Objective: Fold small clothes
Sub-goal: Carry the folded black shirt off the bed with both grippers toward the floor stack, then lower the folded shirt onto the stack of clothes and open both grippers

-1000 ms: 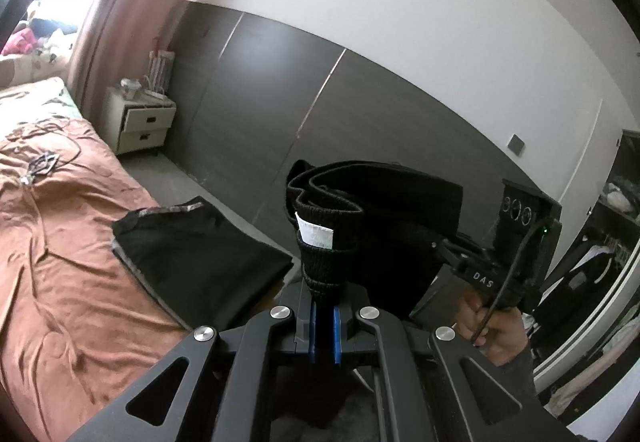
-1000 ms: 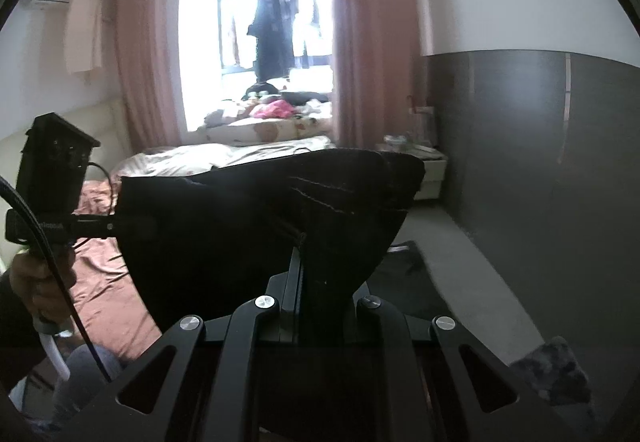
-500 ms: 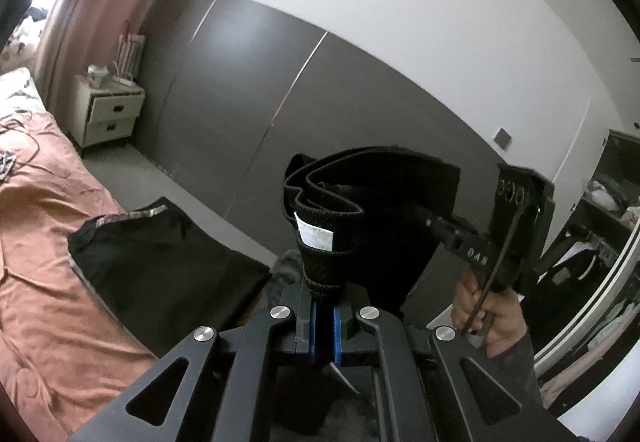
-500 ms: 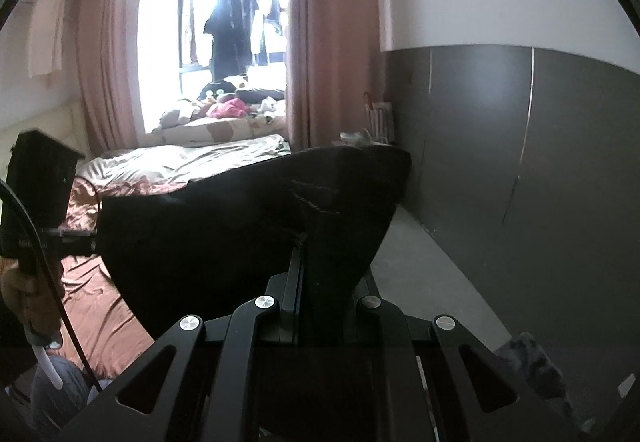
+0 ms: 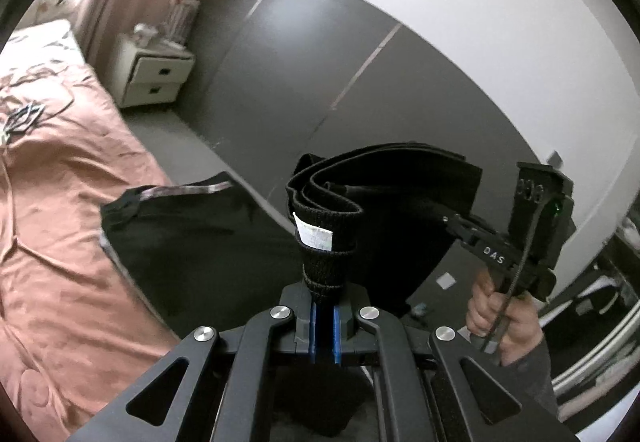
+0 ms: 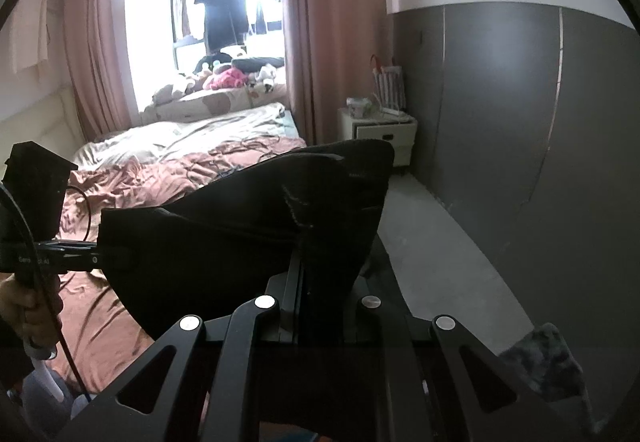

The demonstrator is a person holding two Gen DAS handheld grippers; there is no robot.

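Note:
A small black garment [image 5: 392, 202] with a thick elastic waistband and a white tag hangs stretched in the air between both grippers. My left gripper [image 5: 324, 282] is shut on the bunched waistband end, just below the tag. The right gripper [image 5: 450, 220] shows at the garment's far corner, with a hand [image 5: 500, 318] on its handle. In the right wrist view my right gripper [image 6: 302, 258] is shut on the same garment [image 6: 240, 238], and the left gripper [image 6: 98, 252] clamps its left corner. Another black garment [image 5: 192, 242], folded flat, lies on the bed edge.
The bed [image 5: 60, 222] with a rumpled salmon sheet fills the left. A white nightstand [image 5: 152, 74] stands by the dark wall panels. Grey floor runs between bed and wall. A grey fuzzy item [image 6: 548, 362] lies on the floor. Soft toys sit by the window [image 6: 228, 78].
Both grippers have carried the stretched black garment sideways and lower, nearer the bed and the folded garment. Both grips are unchanged.

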